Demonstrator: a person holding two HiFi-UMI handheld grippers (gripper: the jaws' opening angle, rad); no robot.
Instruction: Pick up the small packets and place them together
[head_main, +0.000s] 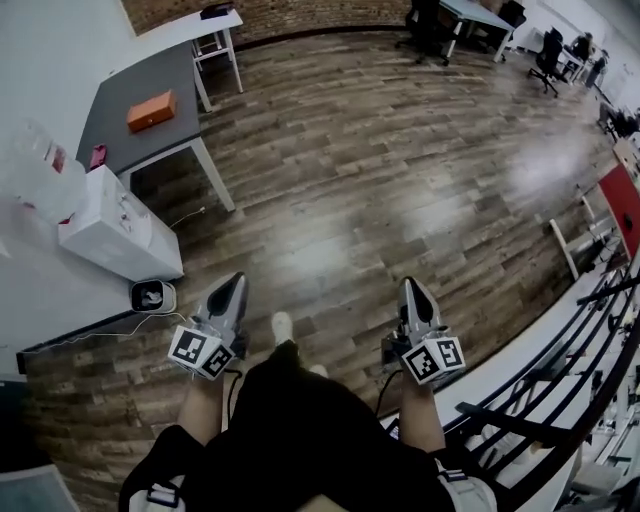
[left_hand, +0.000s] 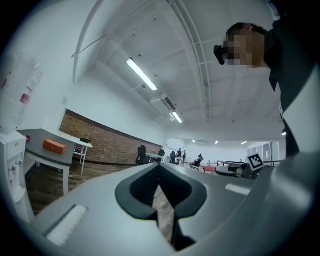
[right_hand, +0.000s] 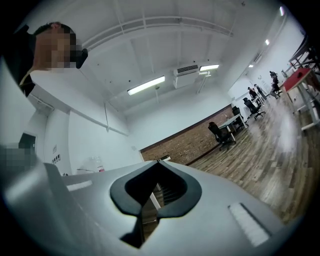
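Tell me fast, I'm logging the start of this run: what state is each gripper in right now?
Left gripper: closed, holding nothing.
Right gripper: closed, holding nothing.

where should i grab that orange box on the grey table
Probably across its narrow width, near the middle of its length, coming down from above. The orange box lies flat and long on the grey table, with bare tabletop along both long sides, so the jaws should fit there. It is far off and small in these views.
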